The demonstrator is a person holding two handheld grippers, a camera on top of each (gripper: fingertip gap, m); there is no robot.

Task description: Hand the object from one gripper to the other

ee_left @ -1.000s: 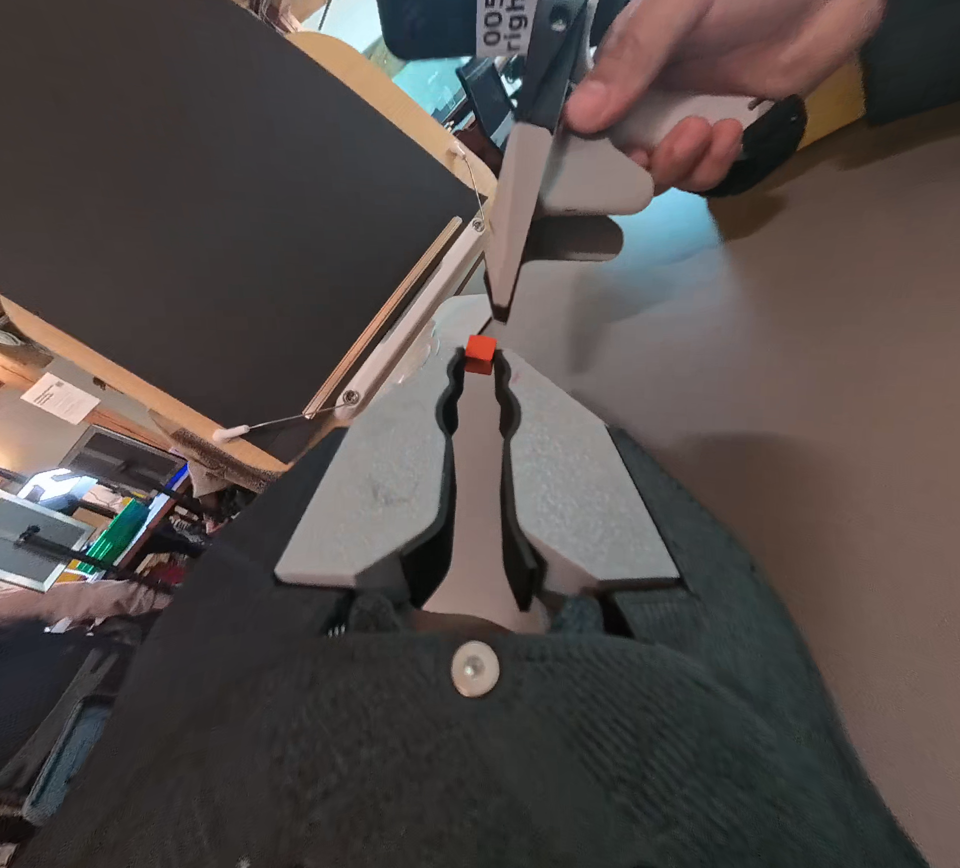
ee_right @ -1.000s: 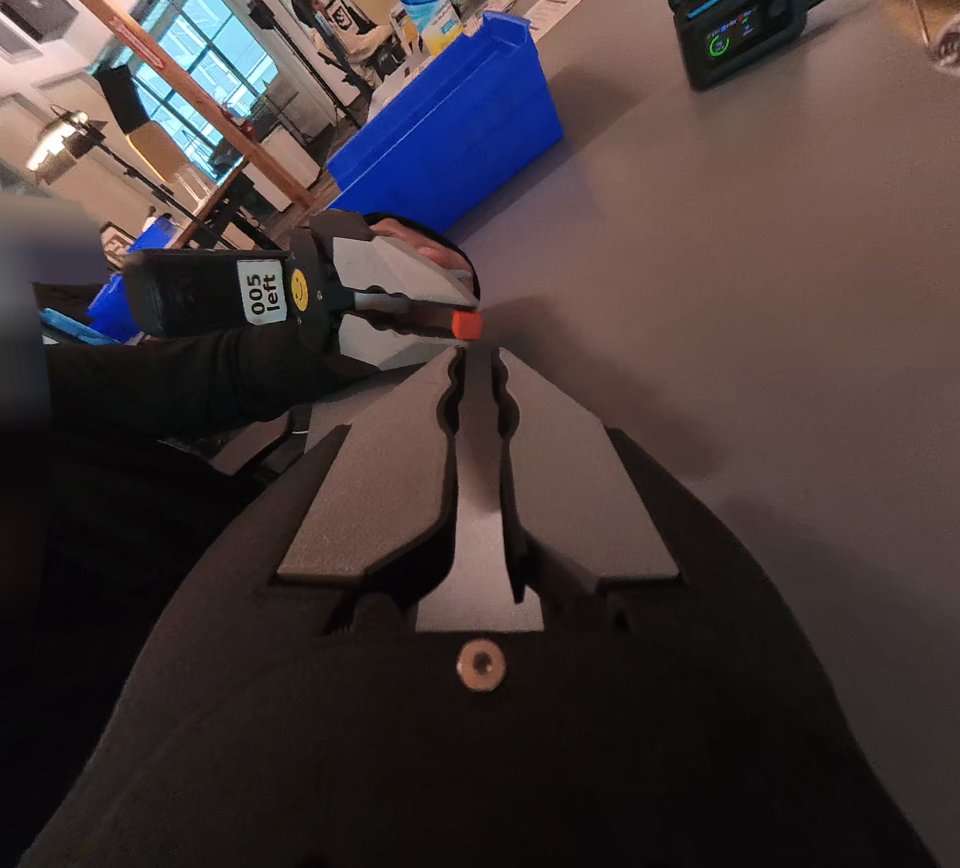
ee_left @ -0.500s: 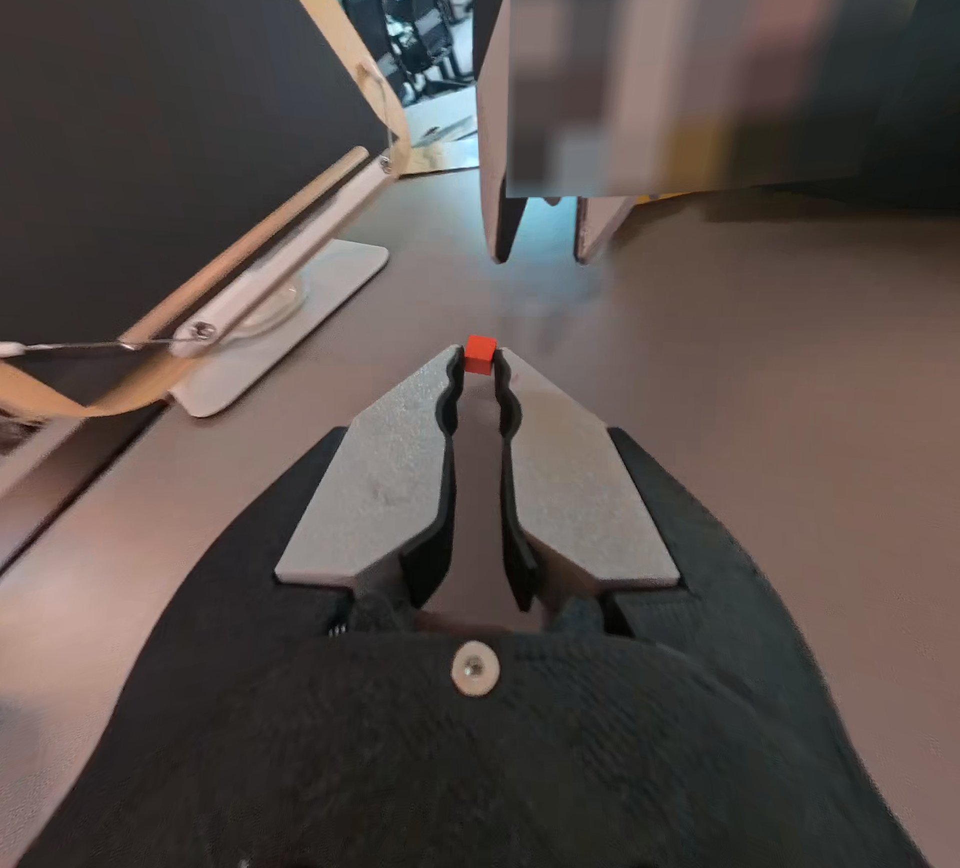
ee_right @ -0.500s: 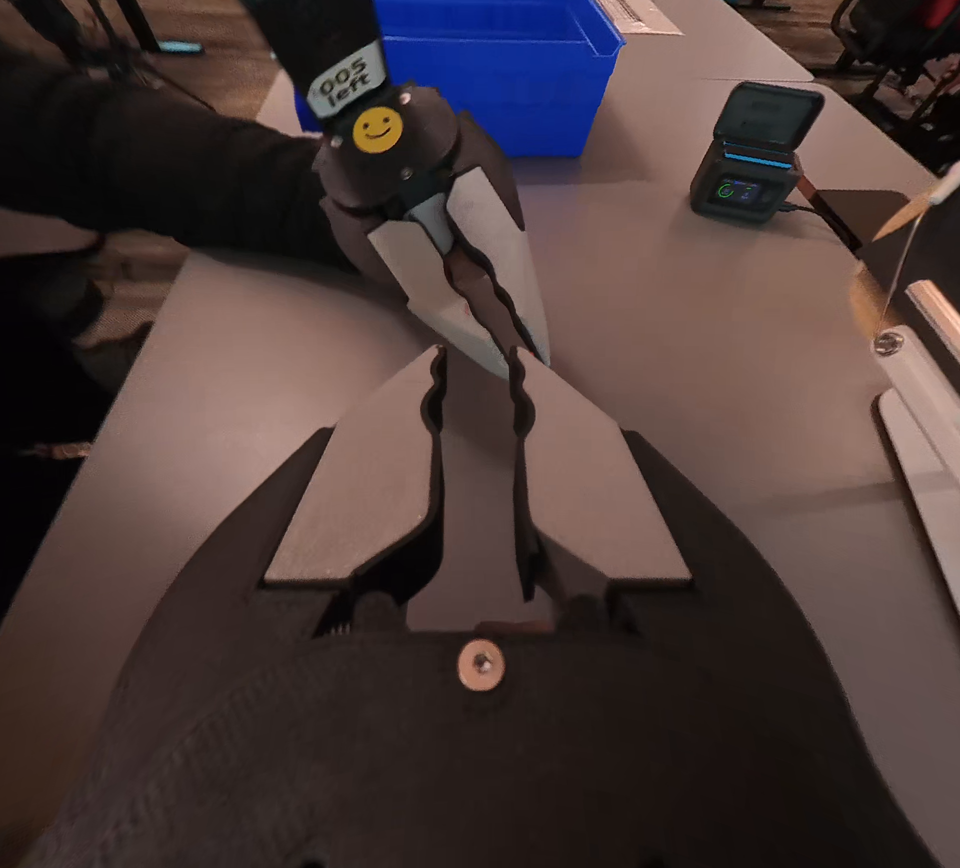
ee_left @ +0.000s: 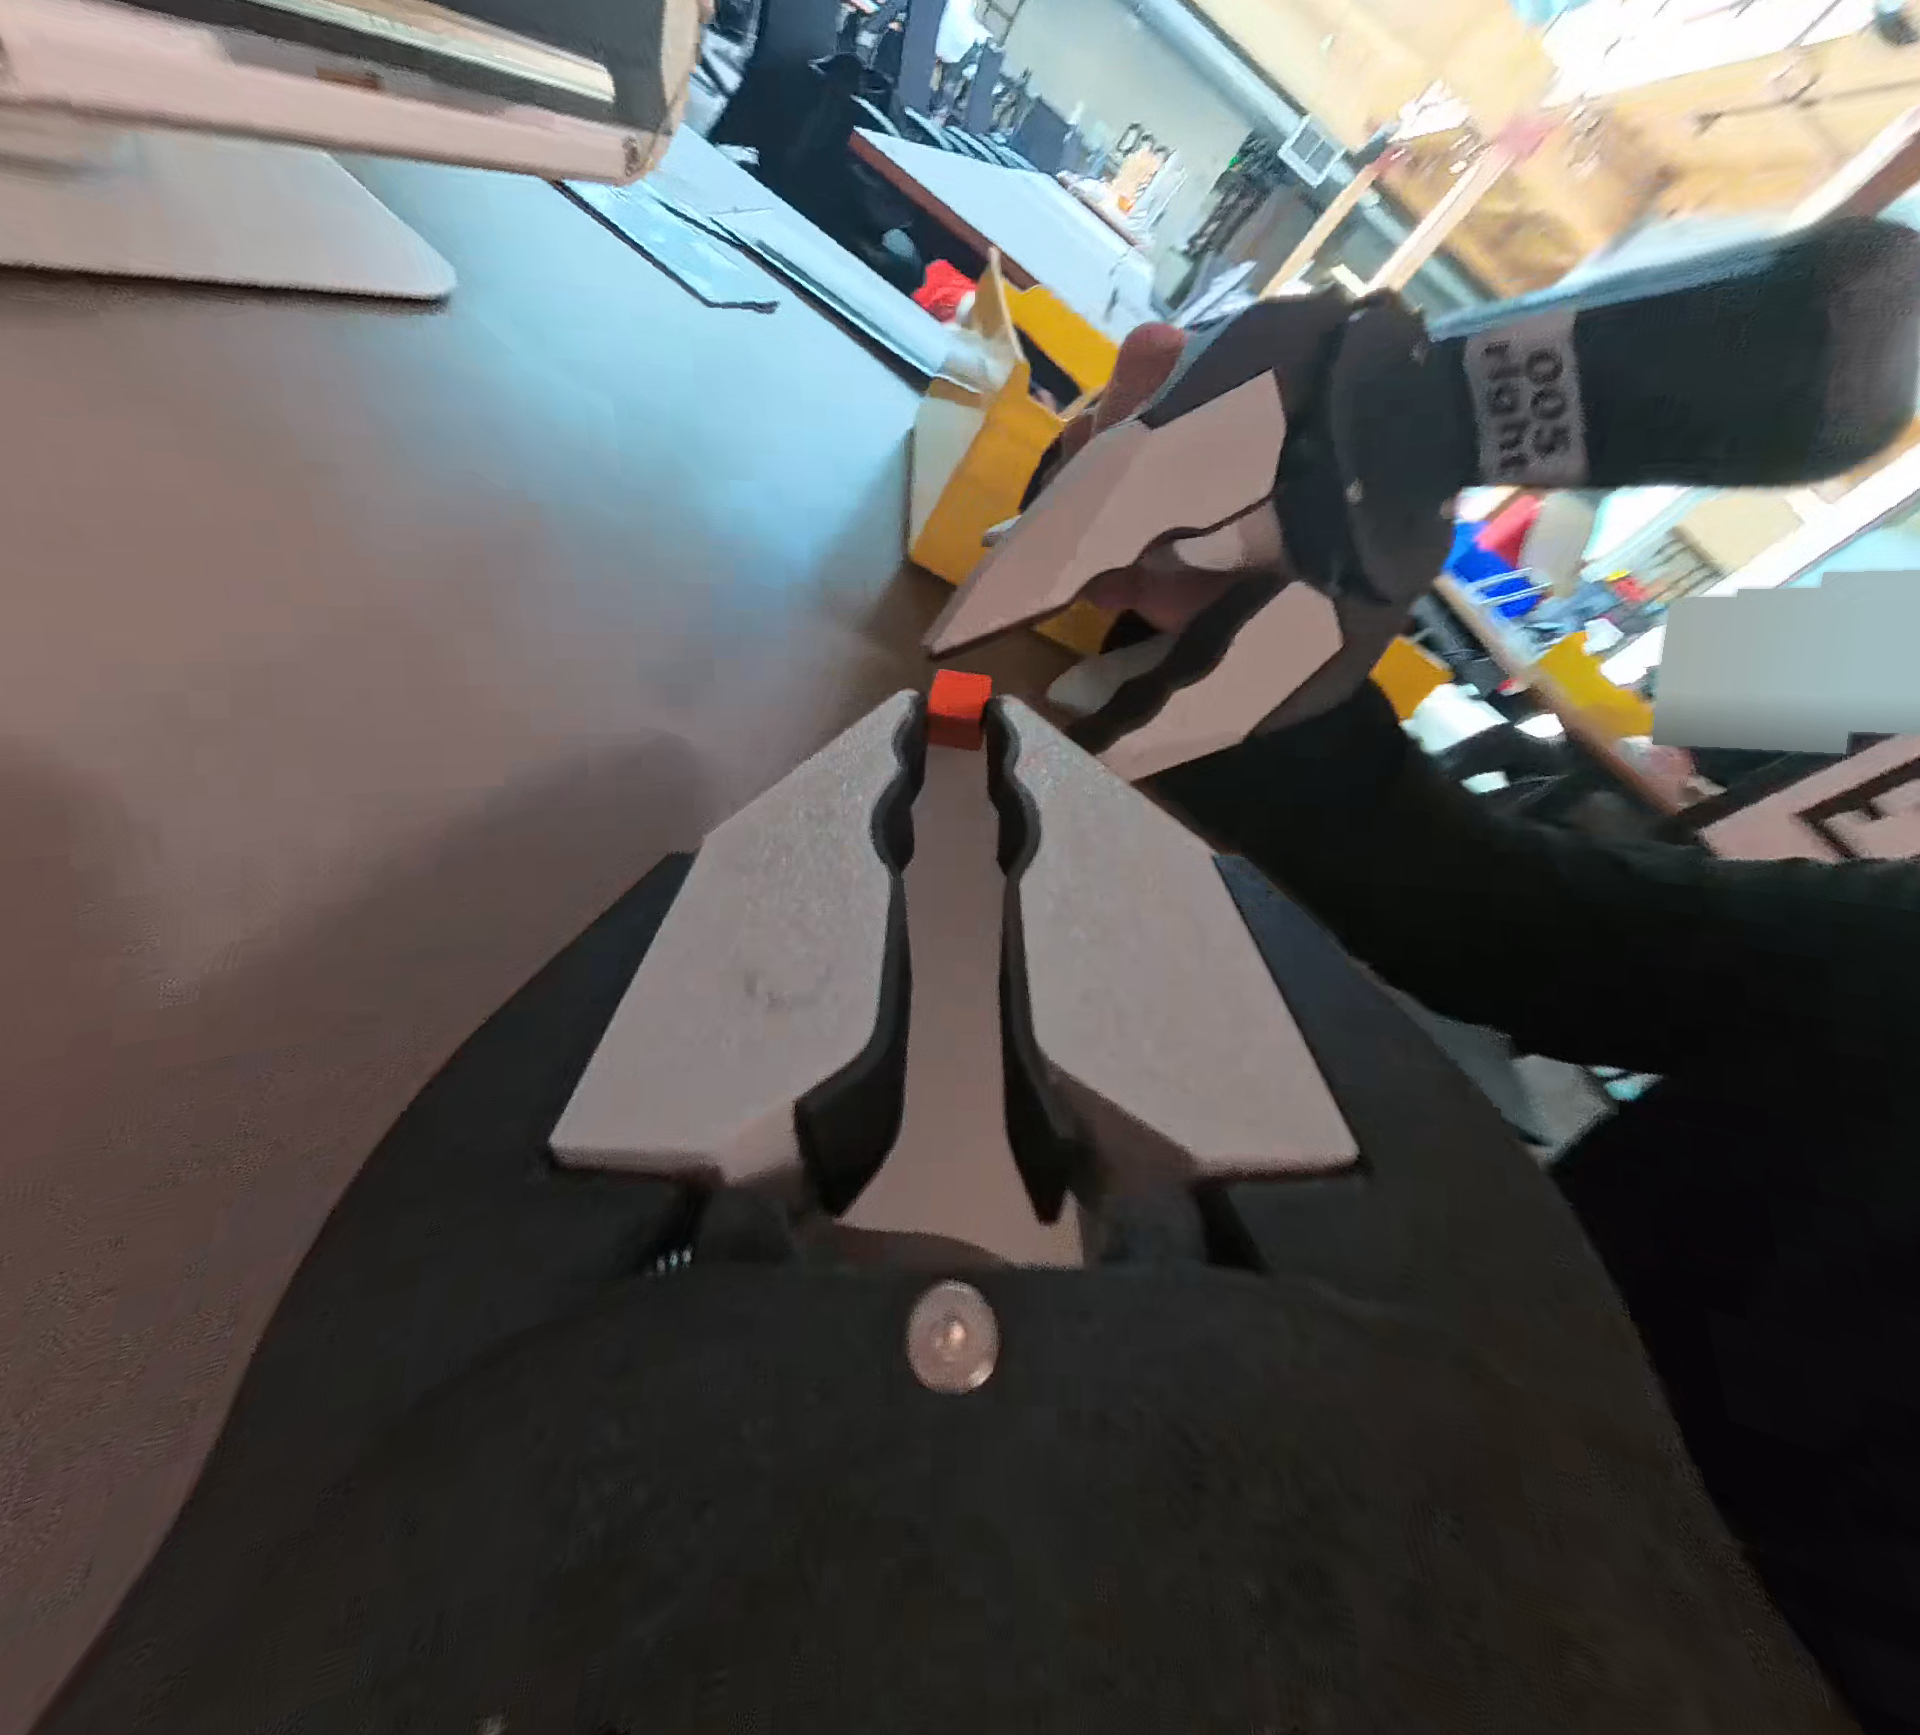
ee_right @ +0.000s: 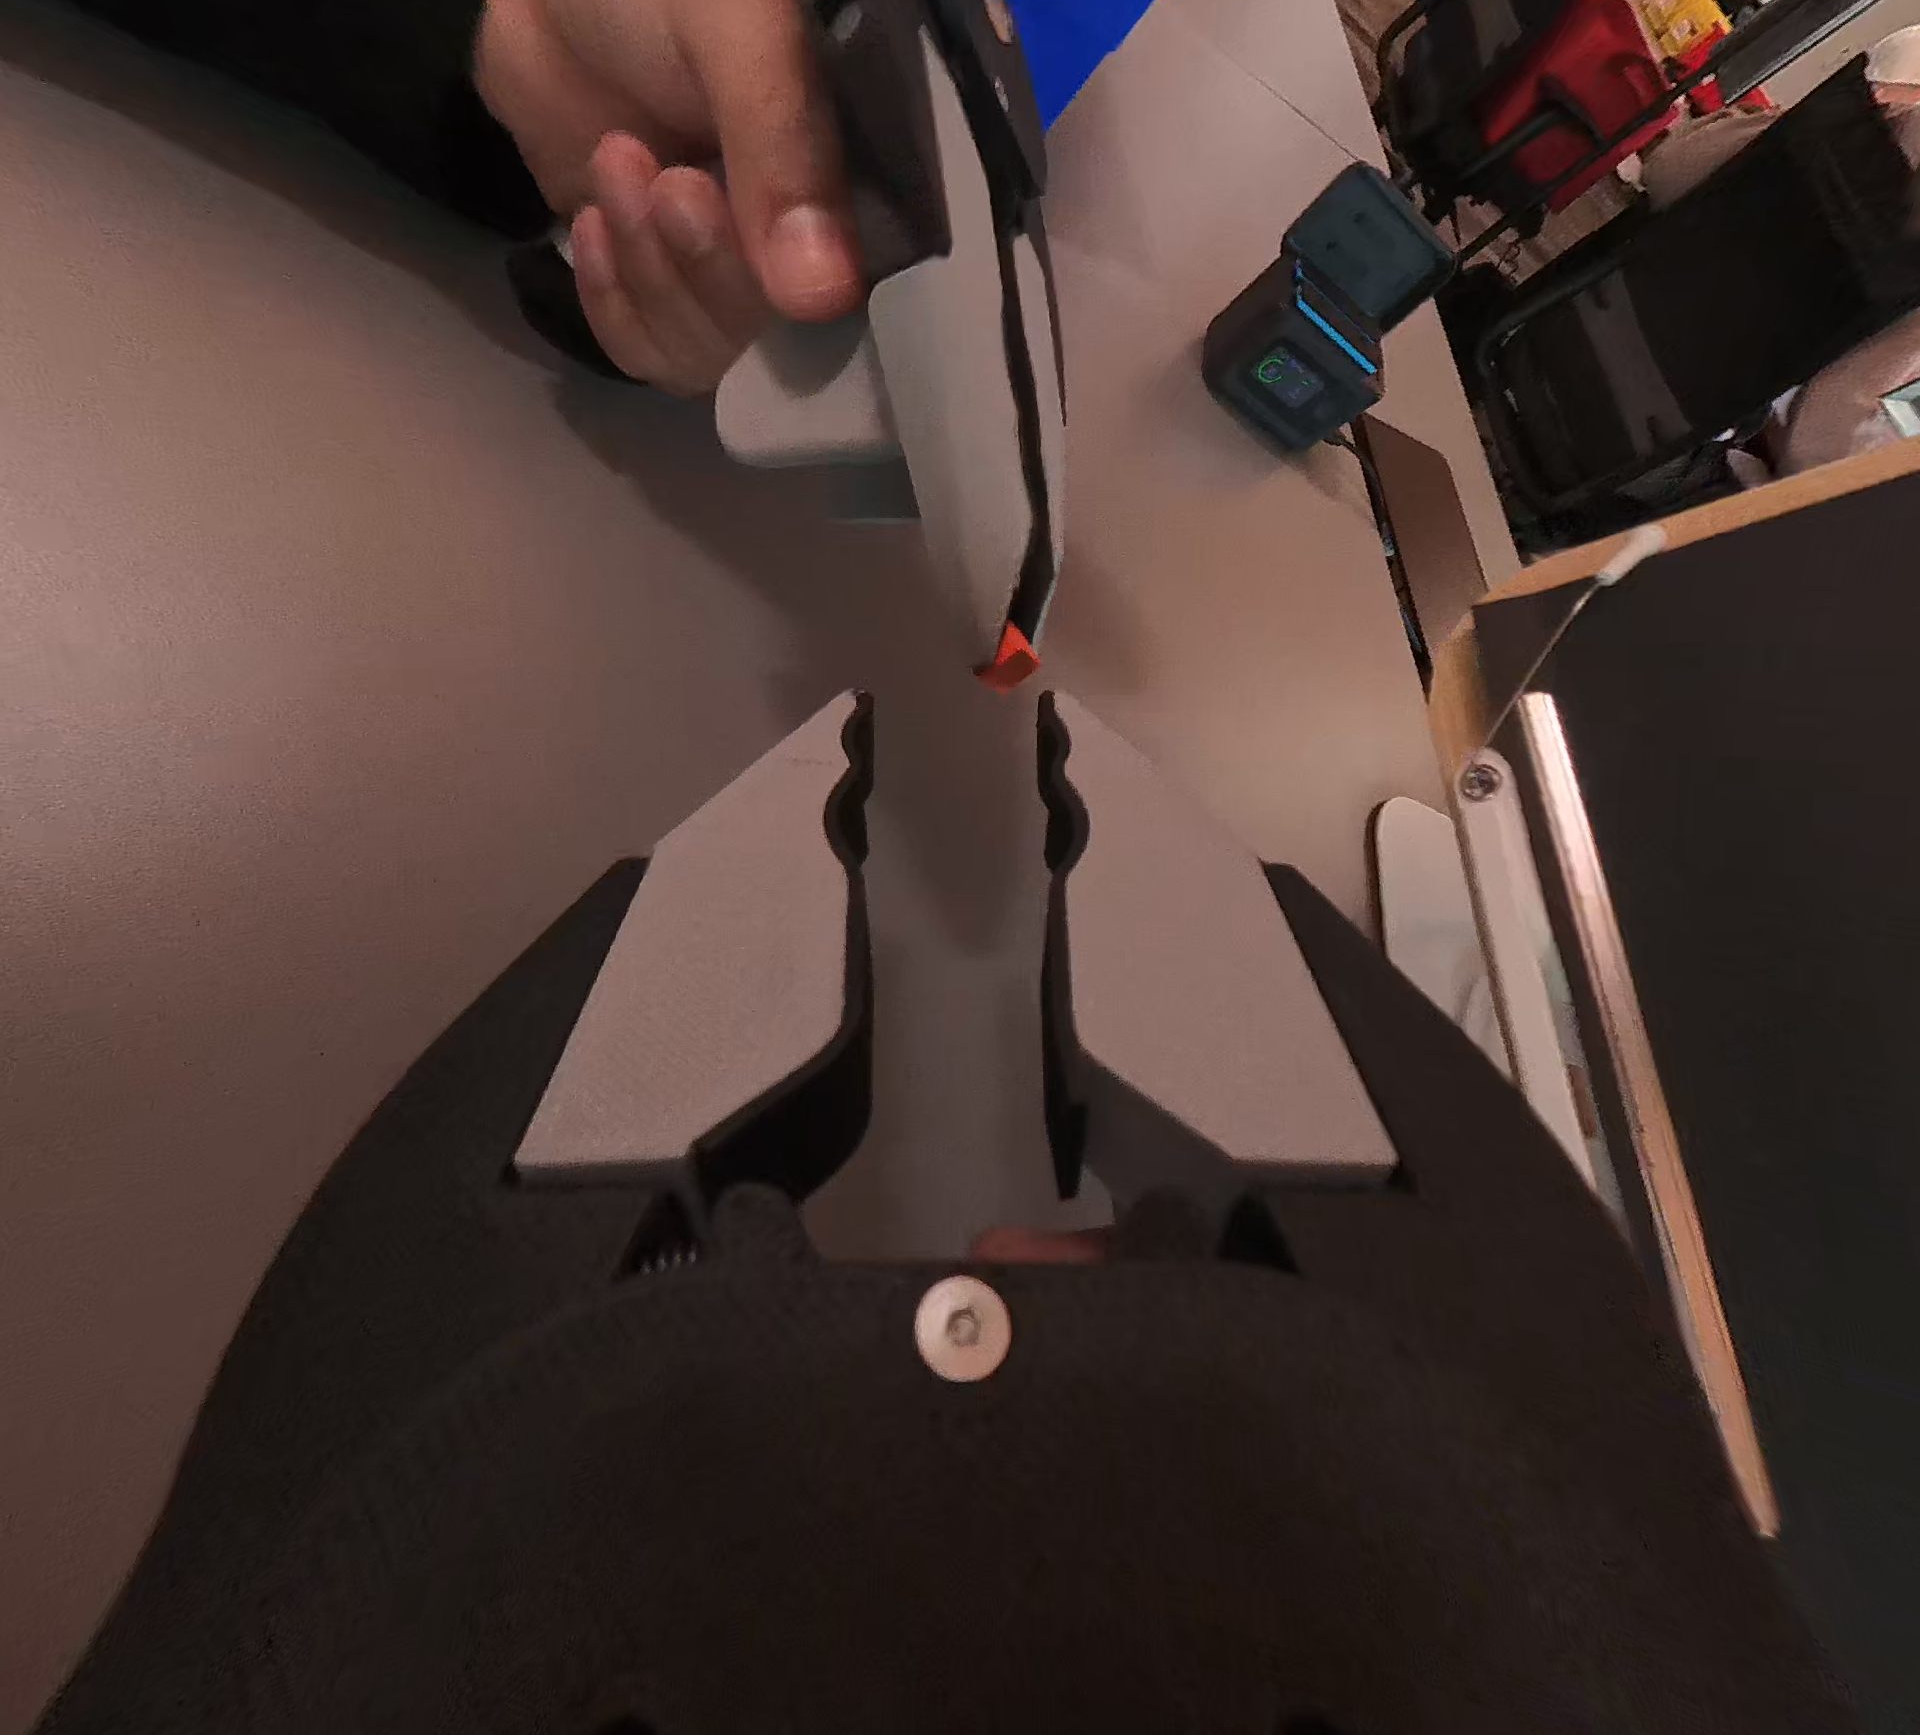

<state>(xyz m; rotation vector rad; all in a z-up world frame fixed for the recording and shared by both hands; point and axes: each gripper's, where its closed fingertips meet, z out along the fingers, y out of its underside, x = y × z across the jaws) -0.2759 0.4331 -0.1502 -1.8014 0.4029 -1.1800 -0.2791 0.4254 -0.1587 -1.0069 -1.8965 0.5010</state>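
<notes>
A small red cube (ee_left: 957,706) is pinched between the tips of my left gripper (ee_left: 956,717), which is shut on it above the grey table. In the right wrist view the left gripper (ee_right: 1013,646) comes down from above with the cube (ee_right: 1008,659) at its tip. My right gripper (ee_right: 951,711) is open and empty, its tips just below the cube, not touching it. In the left wrist view the right gripper (ee_left: 1023,698) comes in from the right with its jaws spread, just beyond the cube.
A black panel on a wooden frame (ee_right: 1714,854) stands at the right of the table, on a white base plate (ee_right: 1423,906). A small dark device with a lit screen (ee_right: 1320,314) sits behind. A blue bin (ee_right: 1091,2) lies beyond the hand. Yellow boxes (ee_left: 997,449) lie past the table edge. Left and right tips are no more than a few centimetres apart. The white base plate (ee_right: 1423,906) is about equally far from each gripper, around 30 cm.
Both grippers have swung round to face each other. The right gripper has opened wider and its tips now sit close under the cube. The left stays shut on the cube.
</notes>
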